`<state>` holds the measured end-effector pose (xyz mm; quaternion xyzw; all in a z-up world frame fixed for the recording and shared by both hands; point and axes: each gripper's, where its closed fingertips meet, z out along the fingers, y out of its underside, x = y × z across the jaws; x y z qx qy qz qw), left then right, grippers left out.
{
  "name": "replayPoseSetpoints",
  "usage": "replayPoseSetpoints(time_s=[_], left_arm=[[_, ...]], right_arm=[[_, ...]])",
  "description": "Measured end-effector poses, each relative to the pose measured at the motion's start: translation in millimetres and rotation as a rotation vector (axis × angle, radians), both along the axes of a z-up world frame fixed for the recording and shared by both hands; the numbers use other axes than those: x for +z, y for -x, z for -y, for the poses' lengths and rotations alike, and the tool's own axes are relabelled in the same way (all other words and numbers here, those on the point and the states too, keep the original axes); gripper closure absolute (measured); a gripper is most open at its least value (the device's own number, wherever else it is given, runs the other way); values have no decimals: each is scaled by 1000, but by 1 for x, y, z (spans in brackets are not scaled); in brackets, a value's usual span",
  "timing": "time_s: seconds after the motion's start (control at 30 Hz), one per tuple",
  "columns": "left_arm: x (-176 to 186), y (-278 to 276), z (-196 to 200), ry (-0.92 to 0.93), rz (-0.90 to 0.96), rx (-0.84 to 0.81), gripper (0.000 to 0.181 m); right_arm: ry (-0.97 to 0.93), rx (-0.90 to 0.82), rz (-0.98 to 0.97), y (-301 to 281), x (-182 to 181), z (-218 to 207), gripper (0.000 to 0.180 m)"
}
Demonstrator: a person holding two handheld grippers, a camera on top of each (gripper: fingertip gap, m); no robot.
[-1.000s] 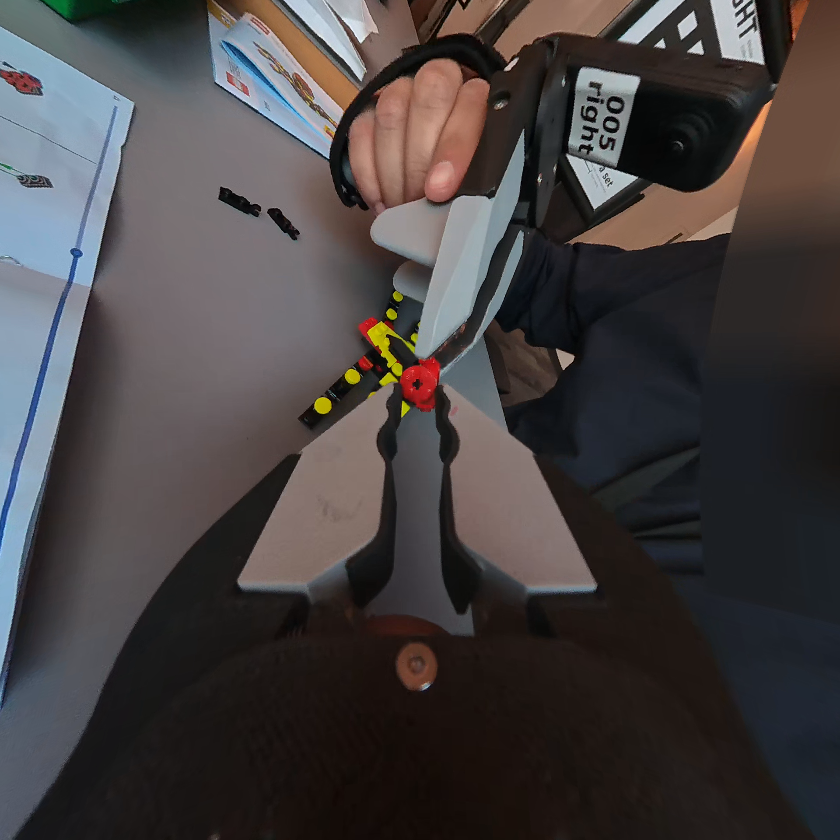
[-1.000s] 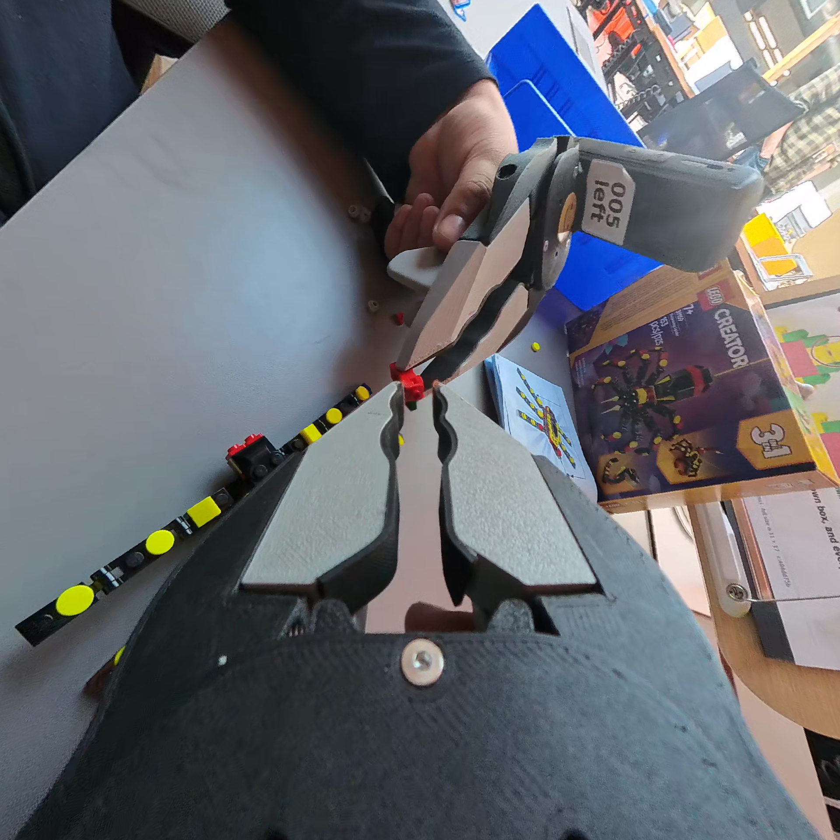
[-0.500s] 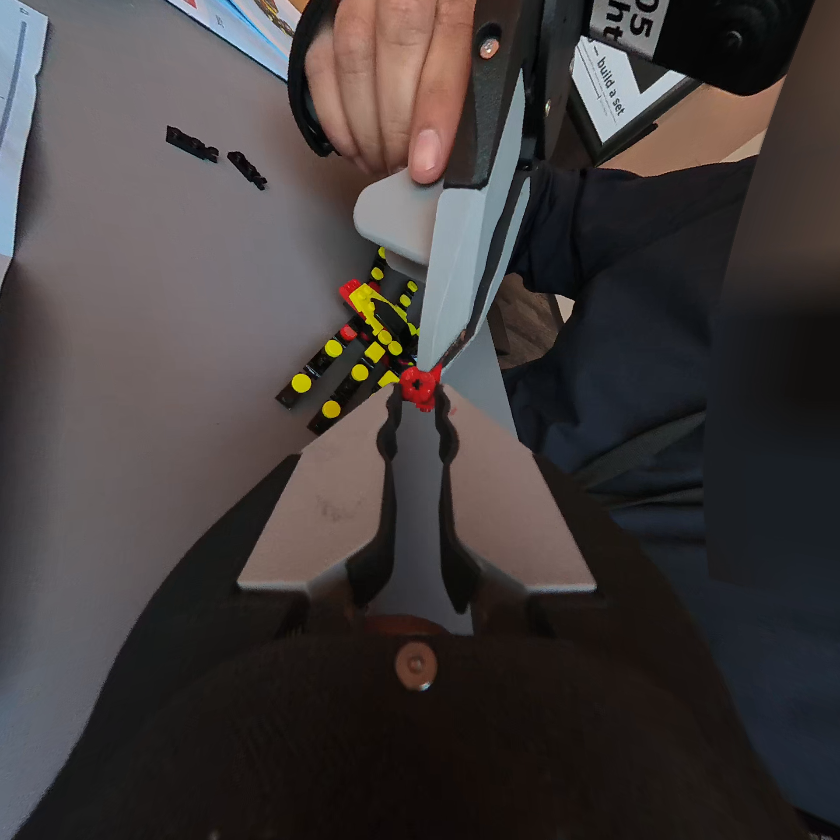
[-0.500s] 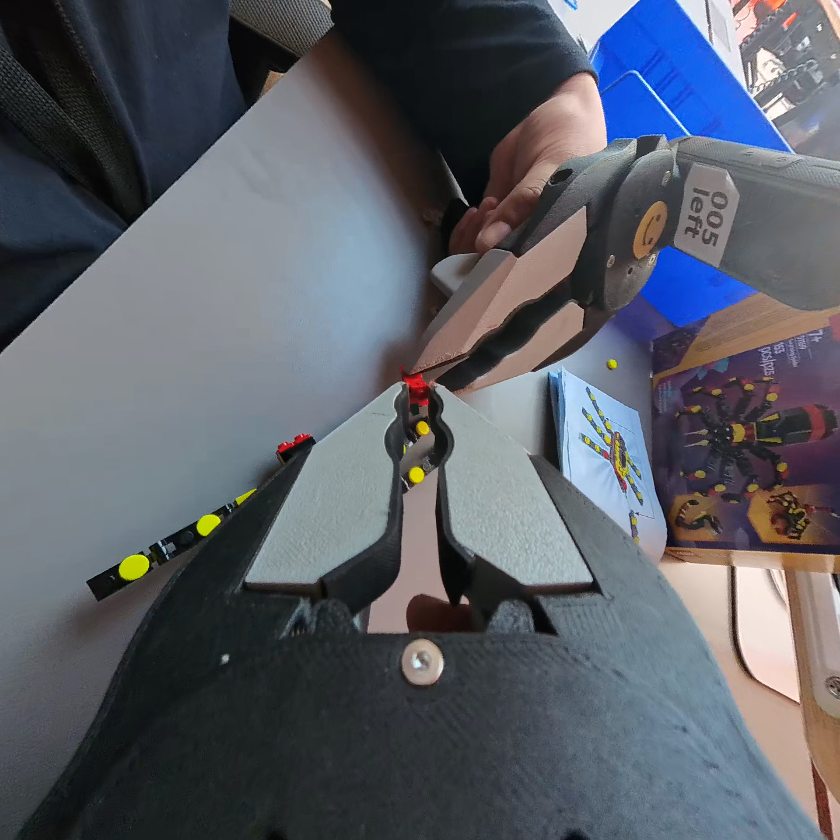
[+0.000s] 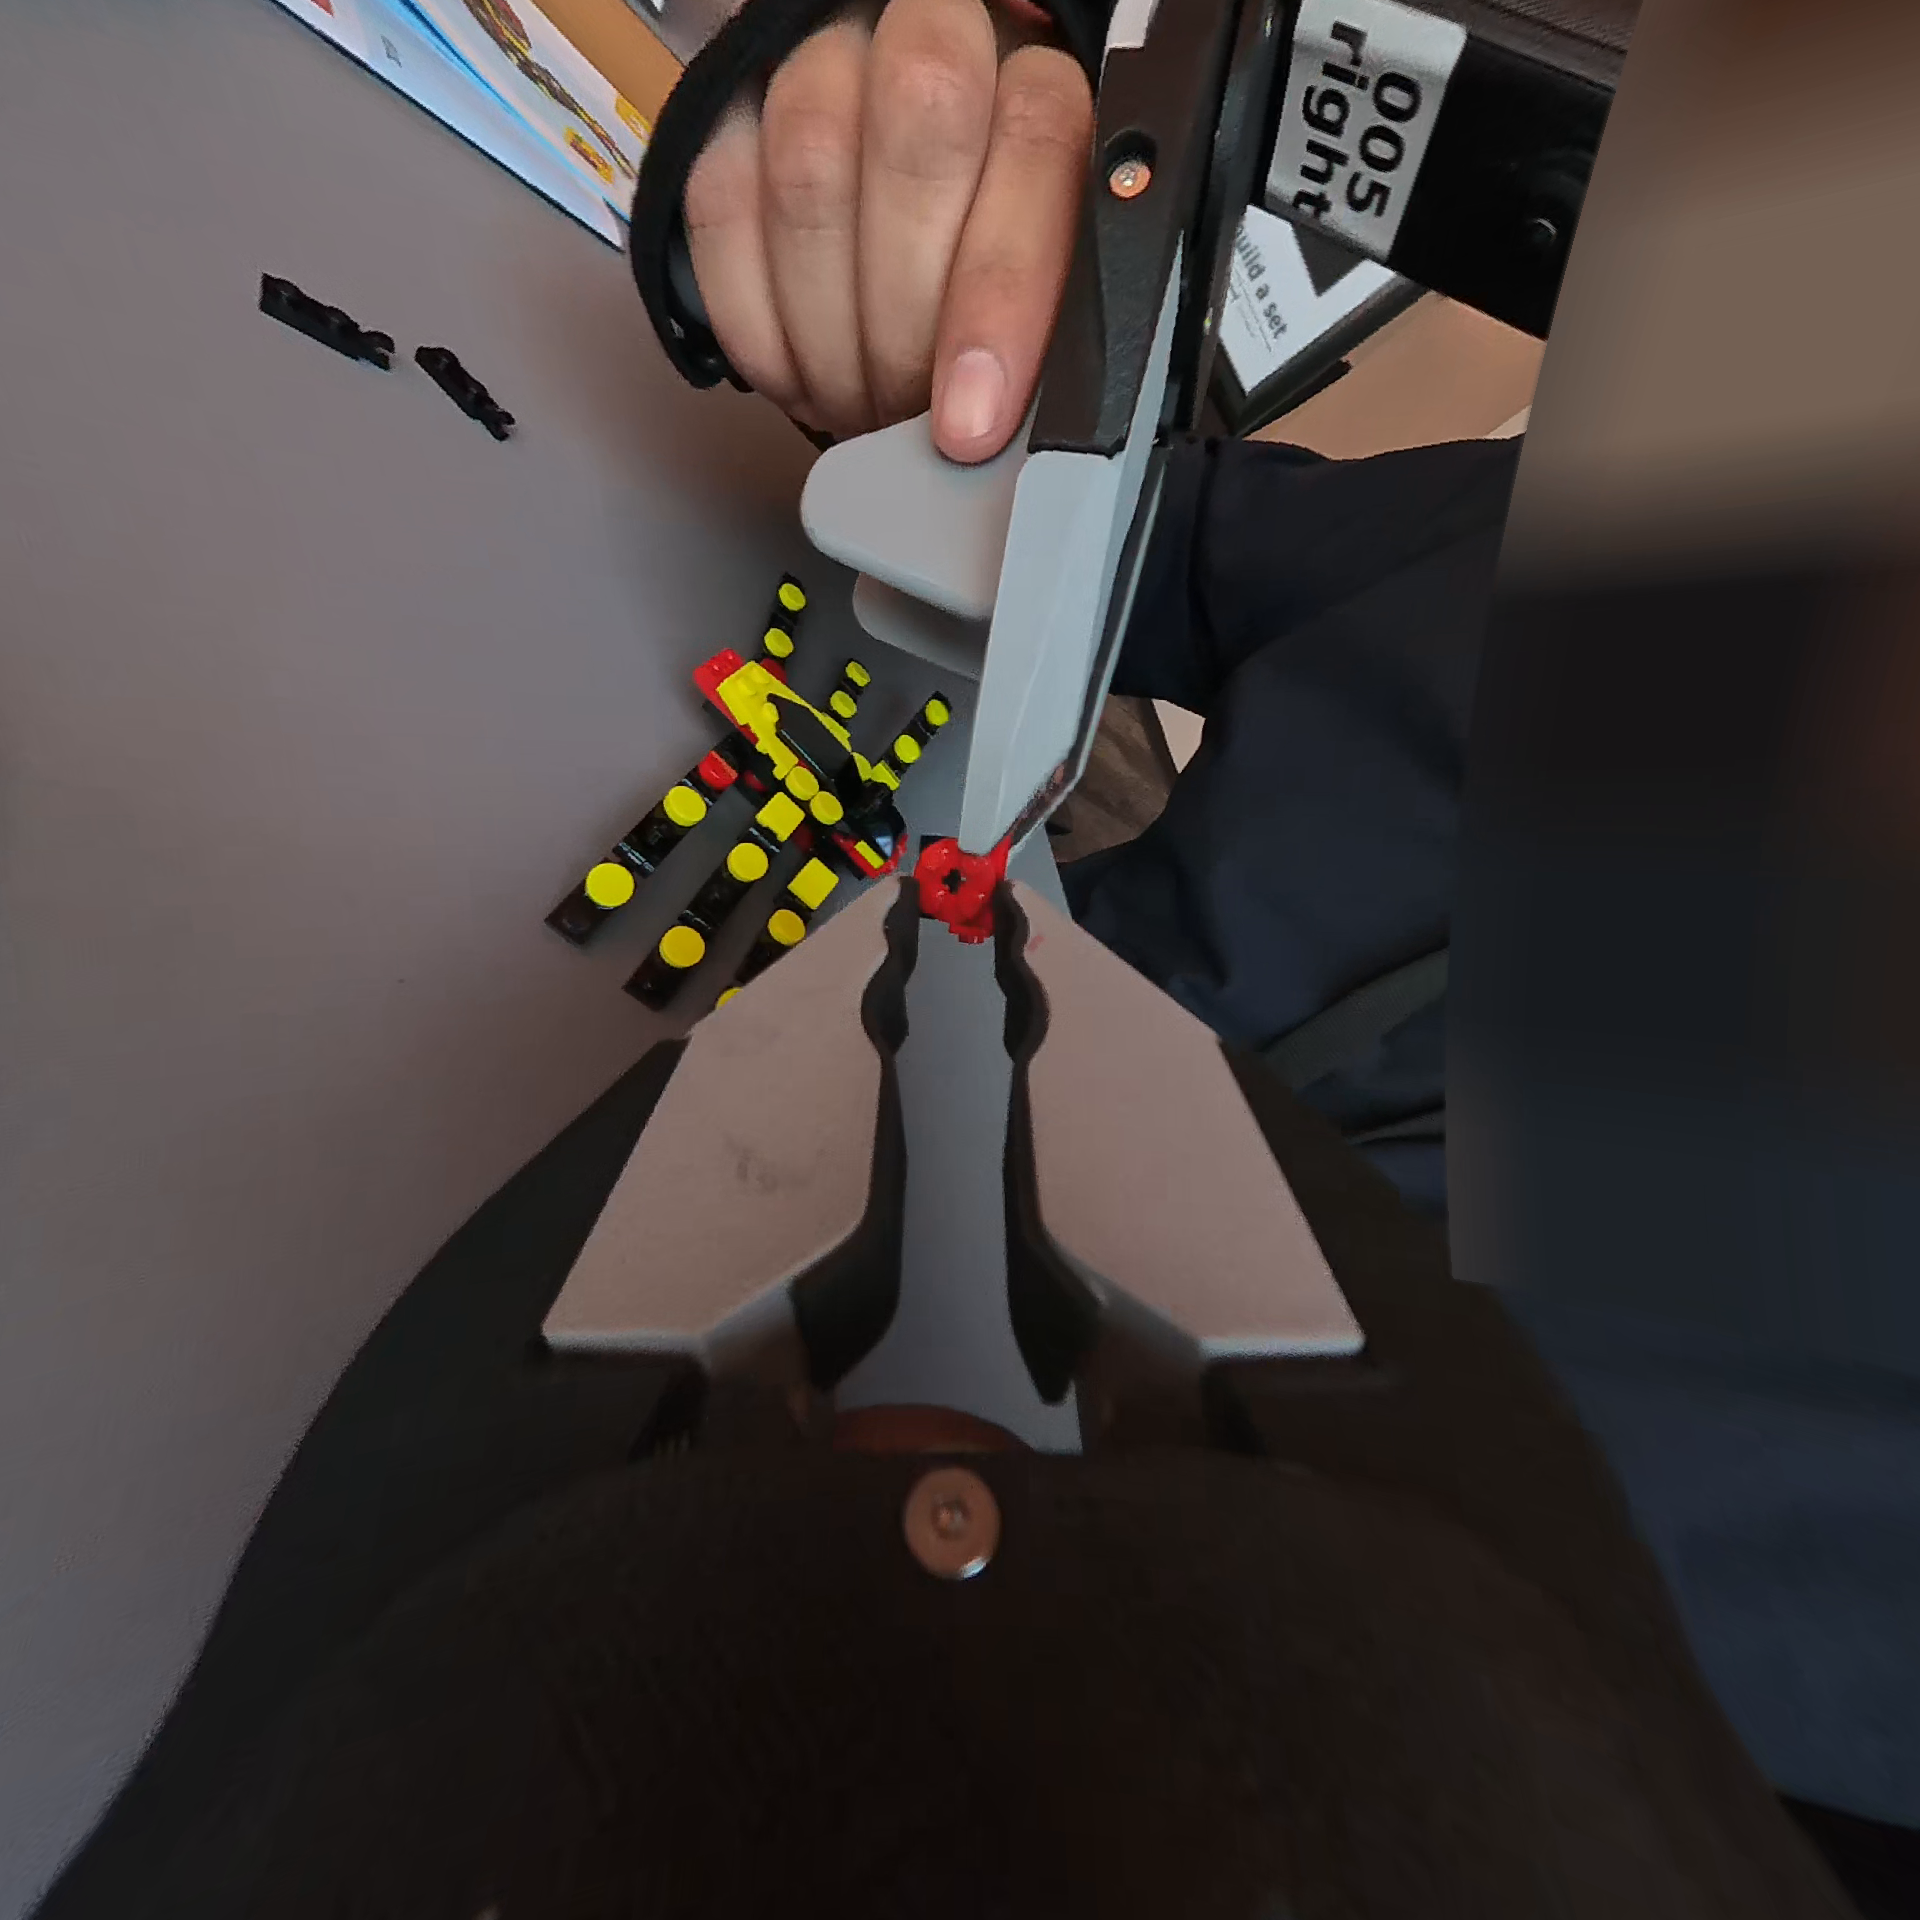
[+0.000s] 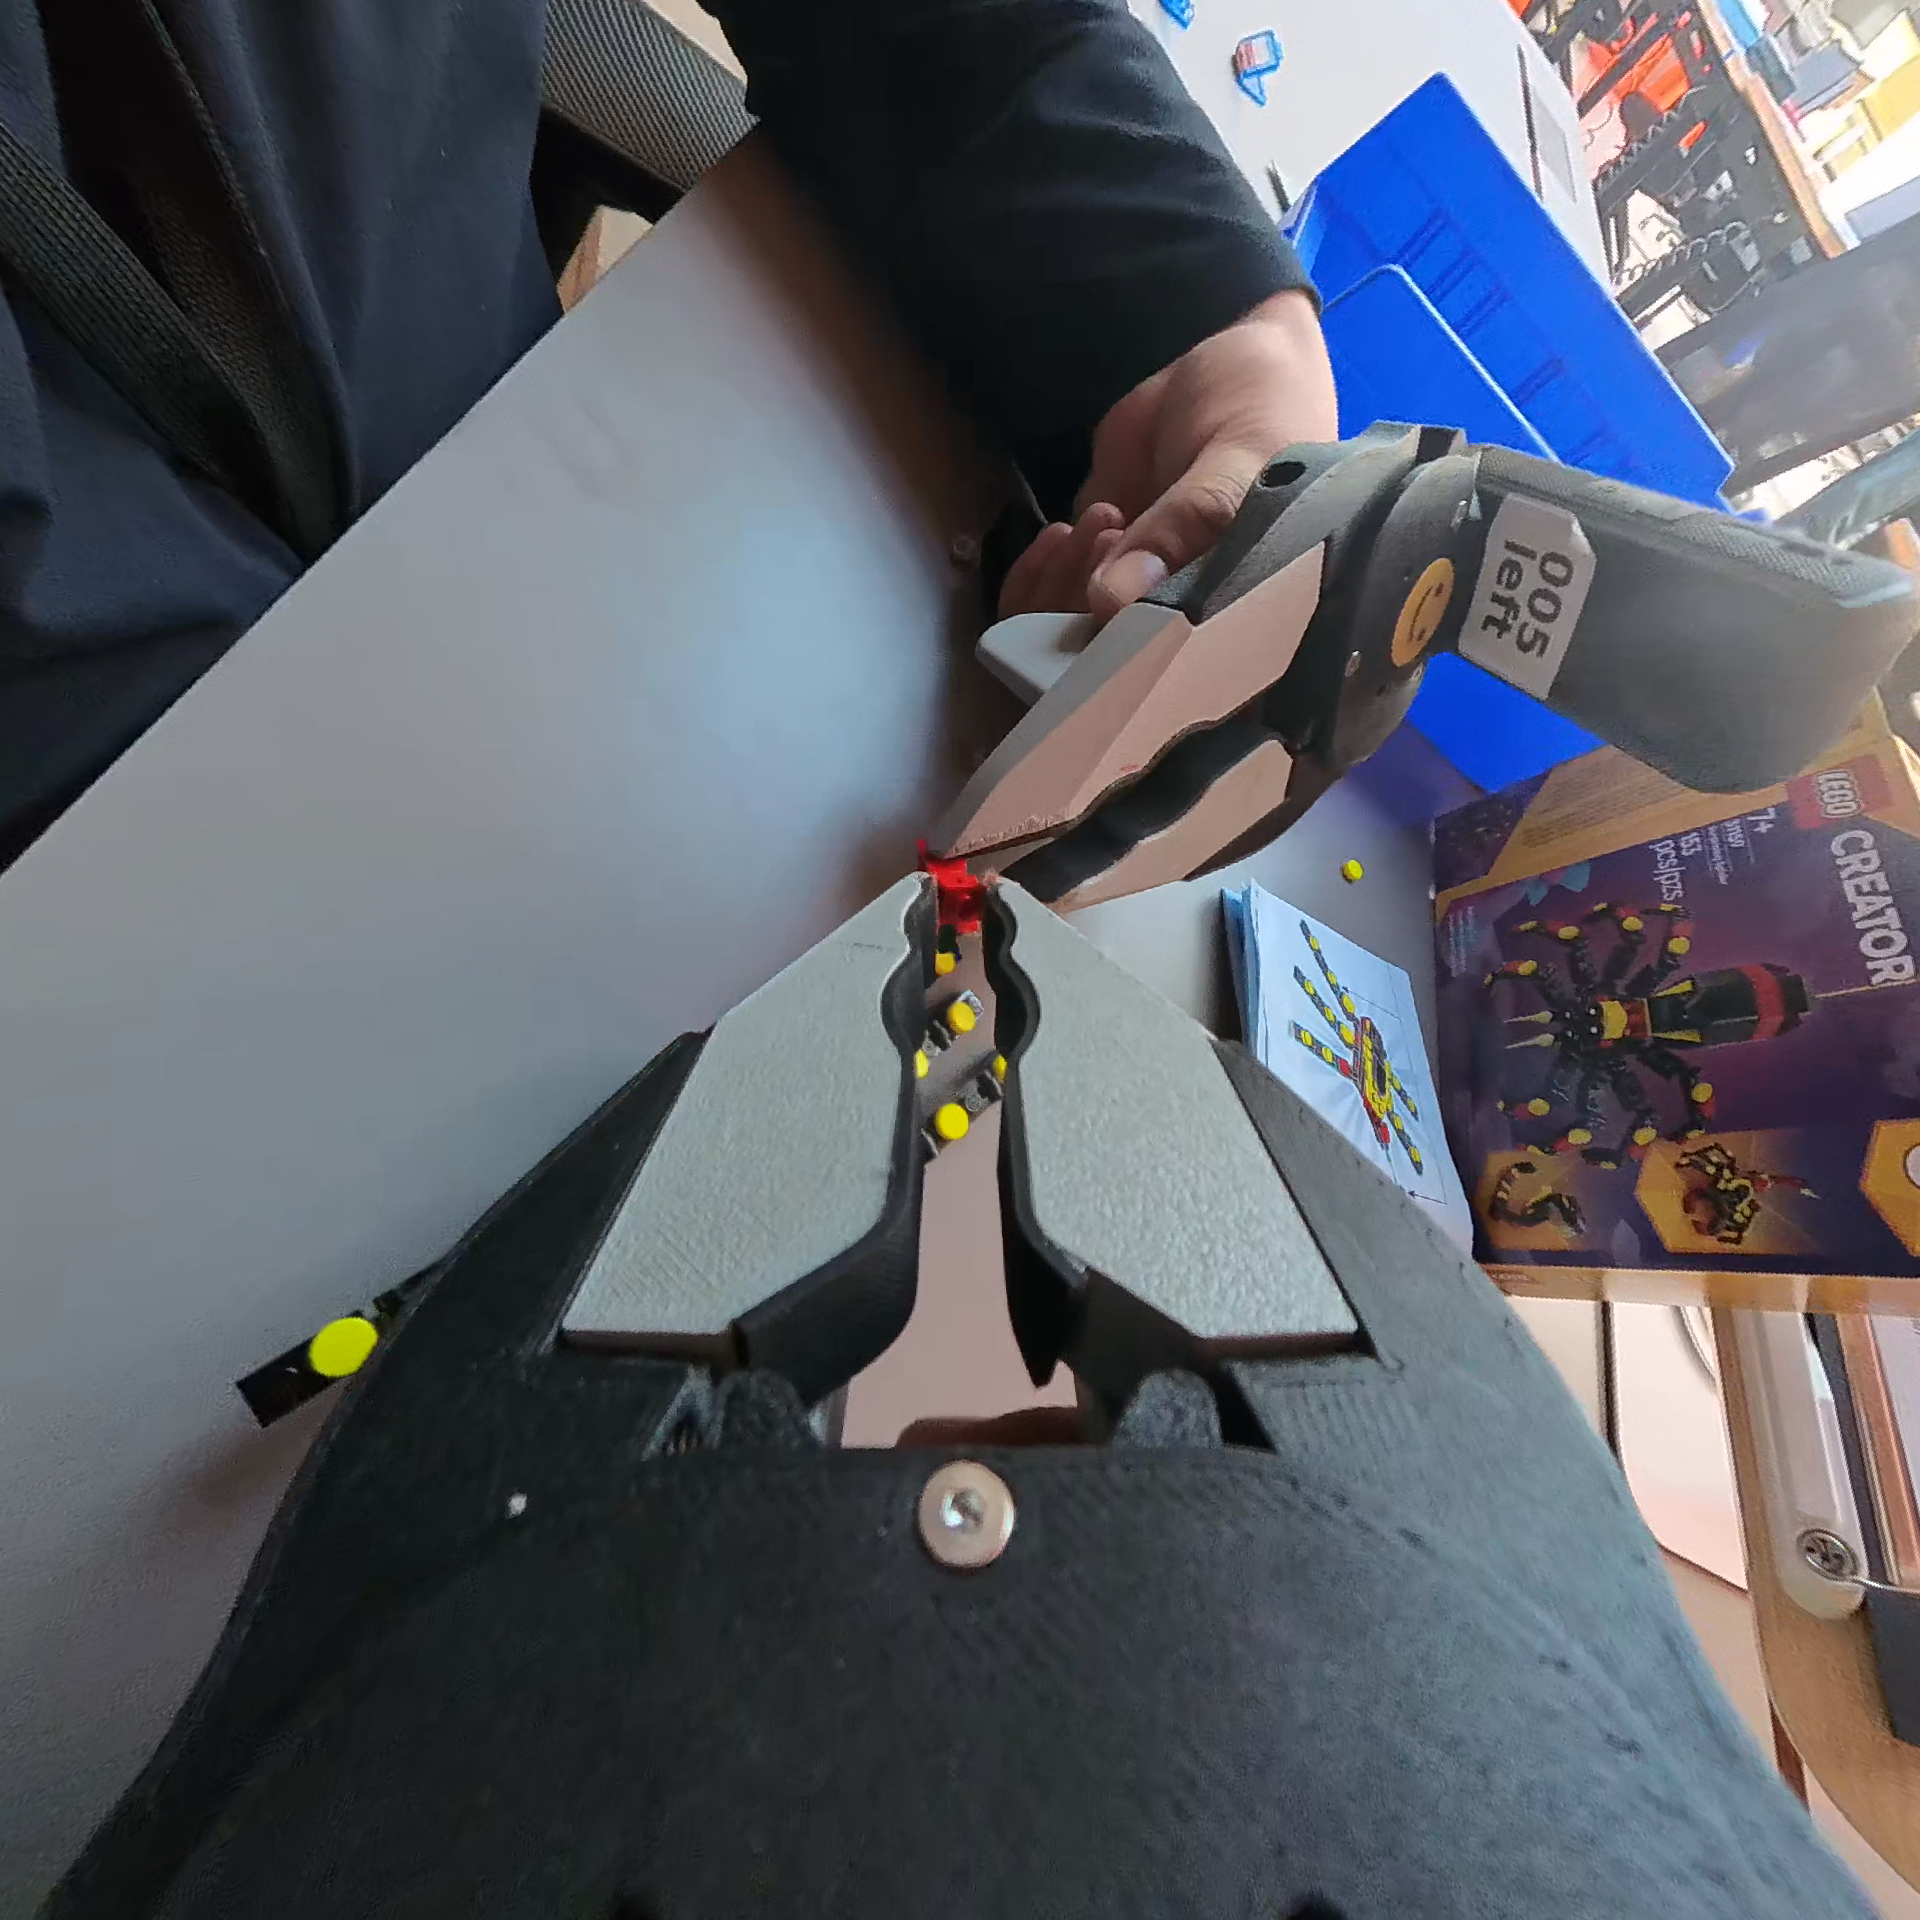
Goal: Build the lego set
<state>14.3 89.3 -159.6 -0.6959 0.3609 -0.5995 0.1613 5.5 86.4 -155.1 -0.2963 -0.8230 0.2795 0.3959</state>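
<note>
A small red lego piece (image 5: 956,888) is pinched between the tips of my left gripper (image 5: 951,906), which is shut on it above the grey table (image 5: 260,727). My right gripper (image 5: 987,844) comes down from above, tip to tip with the left. In the right wrist view the red piece (image 6: 954,891) sits between the tips of my right gripper (image 6: 956,902), with the left gripper (image 6: 971,847) meeting it from the right. The black, yellow and red spider model (image 5: 769,800) lies on the table just beyond; parts show through the right finger gap (image 6: 951,1070).
Two small black pieces (image 5: 327,322) (image 5: 464,393) lie far left. An instruction booklet (image 6: 1340,1049), the set's box (image 6: 1683,1039) and a loose yellow stud (image 6: 1351,871) lie to the right, with blue bins (image 6: 1475,312) behind. The person's dark sleeve (image 5: 1299,727) is close by. Left and right tips are no more than a few centimetres apart.
Both grippers stayed tip to tip on the red piece and drifted together over the spider model. The right gripper turned more upright, and its tips closed around the piece.
</note>
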Motion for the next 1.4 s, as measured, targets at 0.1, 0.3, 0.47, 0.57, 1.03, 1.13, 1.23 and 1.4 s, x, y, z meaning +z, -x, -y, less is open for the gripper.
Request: replayPoseSetpoints(time_s=[0.1,0.3,0.47,0.57,1.03,1.13,1.23,1.4], left_arm=[[-1,-1,5,-8,-8,-28,170],[14,1,2,8,98,1,170],[12,7,-9,9,71,87,170],[10,5,-6,32,76,71,170],[-2,-1,-4,-43,-27,75,170],[-3,0,-6,-47,-34,85,170],[-5,0,-7,-61,-50,91,170],[-11,2,-10,-98,-105,107,170]], right_arm=[[30,-5,22,-1,-1,5,175],[76,-57,-68,1,14,1,175],[-16,-116,-122,7,11,-10,175],[-17,-96,-120,6,11,-7,175],[-30,-86,-39,-1,-2,-6,175],[-55,-89,-36,-1,-2,-8,175],[-69,-90,-32,0,-5,-9,174],[-99,-101,-8,2,-11,-12,174]])
